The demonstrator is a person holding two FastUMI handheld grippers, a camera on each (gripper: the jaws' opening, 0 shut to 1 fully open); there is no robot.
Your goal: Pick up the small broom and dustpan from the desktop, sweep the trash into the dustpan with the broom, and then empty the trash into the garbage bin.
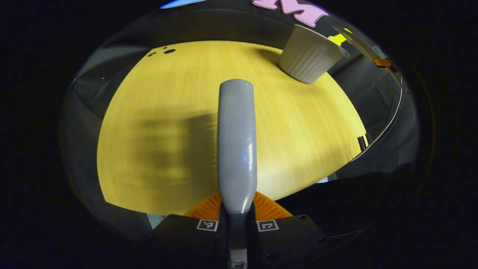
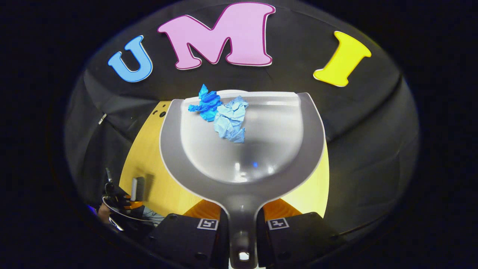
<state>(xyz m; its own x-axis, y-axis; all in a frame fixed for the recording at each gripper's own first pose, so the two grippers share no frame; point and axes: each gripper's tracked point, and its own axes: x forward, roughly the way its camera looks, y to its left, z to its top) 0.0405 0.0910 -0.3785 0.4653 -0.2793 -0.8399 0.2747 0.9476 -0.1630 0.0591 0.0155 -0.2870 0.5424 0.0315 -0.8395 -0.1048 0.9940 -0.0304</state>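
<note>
Two grippers each hold one tool. In the left gripper view, the left gripper (image 1: pixel 238 220) is clamped on the broom (image 1: pixel 236 145), its fingers pressed to either side of the narrow neck. What shows of the broom is a smooth, glossy grey plastic body, rounded at its far end, standing straight out over the table (image 1: pixel 298 134), a pale yellow top with fine wood grain. A soft, blurred shadow lies on the wood to the left of the broom. Farther off, at the table's far right, stands the garbage bin (image 1: pixel 310 56), a white tub with ribbed, tapering walls and a flared rim.

In the right gripper view, the right gripper (image 2: pixel 242 228) is closed on the stem of the dustpan (image 2: pixel 242 157), both fingers bearing on the handle just below the scoop. This dustpan is grey plastic, a broad rounded scoop with a raised rim and a shiny hollow. Near its far lip lie two crumpled paper balls touching each other, dark blue paper (image 2: pixel 205 104) and light blue paper (image 2: pixel 230 119). Low at the left, the other gripper holds the broom above the table.
</note>
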